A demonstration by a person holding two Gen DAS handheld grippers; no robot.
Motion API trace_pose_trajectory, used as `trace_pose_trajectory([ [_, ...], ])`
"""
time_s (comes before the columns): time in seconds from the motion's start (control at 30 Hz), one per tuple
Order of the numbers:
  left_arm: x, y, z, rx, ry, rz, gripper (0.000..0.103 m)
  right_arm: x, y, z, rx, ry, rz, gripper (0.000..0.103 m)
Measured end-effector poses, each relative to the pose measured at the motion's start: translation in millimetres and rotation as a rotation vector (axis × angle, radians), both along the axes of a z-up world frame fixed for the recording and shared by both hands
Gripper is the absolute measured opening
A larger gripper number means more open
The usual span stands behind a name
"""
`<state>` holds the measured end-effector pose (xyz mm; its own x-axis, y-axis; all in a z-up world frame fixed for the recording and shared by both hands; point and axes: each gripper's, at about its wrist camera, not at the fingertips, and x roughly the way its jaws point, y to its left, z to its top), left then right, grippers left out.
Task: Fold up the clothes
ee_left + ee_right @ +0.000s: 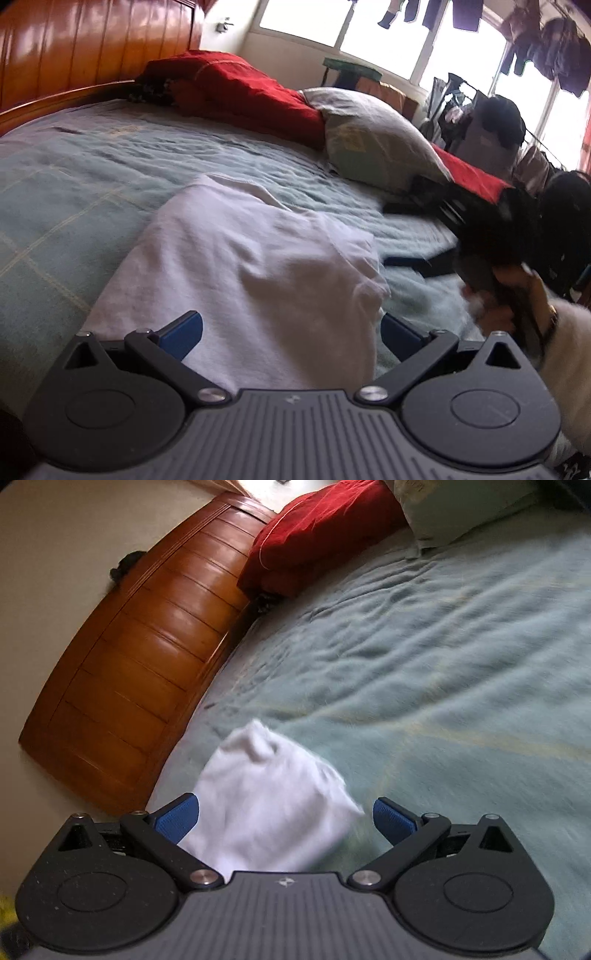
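While a white garment [243,266] lies partly folded on the teal bedspread [74,177], well short of the wooden headboard [85,48], the next fold probably needs both near corners pinched evenly and lifted together. Left gripper [291,336] hovers over its near edge, jaws spread wide, holding nothing. Right gripper [286,818] likewise gapes empty above the cloth

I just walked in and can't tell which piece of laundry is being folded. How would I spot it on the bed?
Start at the wooden headboard and the red pillow against it, then look down the pale green blanket. In its middle lies the white garment, flat and partly folded, right in front of the open left gripper. It is the only white cloth on the blanket.
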<state>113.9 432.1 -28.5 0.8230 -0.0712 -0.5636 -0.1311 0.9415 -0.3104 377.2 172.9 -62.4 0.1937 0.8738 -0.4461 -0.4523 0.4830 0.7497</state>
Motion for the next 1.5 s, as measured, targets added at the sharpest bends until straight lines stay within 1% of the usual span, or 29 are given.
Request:
trace_pose_trajectory([
  [0.13,-2,5,-1,-0.026,-0.009,0.000,0.102,-44,-7,-3,0.023,-0.052,0.201,0.103],
  [0.17,-1,6,-1,-0.032,-0.005,0.011,0.102,-54,-3,-3,0.017,-0.084,0.240,0.103],
  [0.23,-1,8,0,-0.053,-0.004,0.026,0.102,-69,16,-4,-0.022,-0.182,0.286,0.103],
  [0.27,-2,8,2,-0.063,-0.010,0.026,0.102,-71,27,-6,-0.033,-0.203,0.297,0.103],
  [0.33,-5,10,6,-0.075,-0.022,0.026,0.102,-70,48,-12,-0.042,-0.212,0.312,0.103],
  [0.37,-7,10,7,-0.076,-0.027,0.028,0.102,-71,55,-14,-0.034,-0.198,0.318,0.103],
  [0.4,-10,12,10,-0.074,-0.036,0.031,0.103,-73,58,-14,-0.010,-0.162,0.321,0.103],
  [0.43,-14,15,12,-0.078,-0.053,0.035,0.103,-74,60,-13,0.018,-0.124,0.323,0.100],
  [0.47,-18,18,15,-0.089,-0.067,0.039,0.103,-76,61,-12,0.044,-0.100,0.333,0.101],
  [0.53,-25,26,20,-0.123,-0.087,0.050,0.102,-81,60,-11,0.074,-0.094,0.363,0.103],
  [0.6,-28,28,25,-0.108,-0.091,0.065,0.102,-84,61,-15,0.046,-0.118,0.365,0.103],
  [0.67,-27,28,30,-0.081,-0.089,0.069,0.102,-88,62,-16,0.028,-0.109,0.363,0.101],
  [0.7,-26,27,32,-0.068,-0.091,0.066,0.102,-90,61,-15,0.041,-0.096,0.372,0.101],
  [0.8,-21,23,38,-0.049,-0.098,0.043,0.102,-97,56,-6,0.150,-0.027,0.432,0.100],
  [0.83,-18,22,39,-0.047,-0.099,0.036,0.102,-97,56,-6,0.146,-0.013,0.446,0.098],
  [0.9,-14,19,41,-0.041,-0.100,0.022,0.102,-97,54,-10,0.055,-0.008,0.456,0.094],
  [0.93,-11,17,41,-0.035,-0.098,0.015,0.102,-99,51,-10,-0.011,-0.039,0.452,0.089],
  [0.97,-9,15,40,-0.029,-0.095,0.008,0.102,-100,46,-7,-0.048,-0.069,0.455,0.085],
  [1.03,-5,12,36,-0.012,-0.086,-0.003,0.102,-98,29,2,-0.075,-0.118,0.443,0.085],
  [1.07,-3,11,33,-0.003,-0.077,-0.003,0.102,-93,21,6,-0.075,-0.122,0.413,0.085],
  [1.13,1,8,28,0.008,-0.064,-0.004,0.102,-75,9,10,-0.066,-0.087,0.340,0.085],
  [1.17,2,8,26,0.003,-0.063,-0.009,0.102,-62,5,7,-0.061,-0.045,0.301,0.086],
  [1.23,5,6,24,-0.008,-0.061,-0.019,0.102,-32,5,-11,-0.035,0.096,0.218,0.091],
  [1.3,6,6,22,-0.010,-0.062,-0.031,0.102,-13,3,-29,0.035,0.207,0.145,0.092],
  [1.33,6,5,22,-0.010,-0.064,-0.037,0.102,-6,5,-30,0.061,0.222,0.123,0.092],
  [1.4,7,5,22,-0.005,-0.060,-0.044,0.102,3,11,-30,0.060,0.216,0.069,0.089],
  [1.43,9,4,21,-0.005,-0.057,-0.046,0.102,6,14,-28,0.042,0.195,0.039,0.080],
  [1.47,10,4,20,-0.007,-0.054,-0.048,0.102,9,17,-27,0.013,0.172,0.015,0.063],
  [1.5,11,3,20,-0.010,-0.050,-0.049,0.102,13,19,-27,-0.009,0.158,0.000,0.052],
])
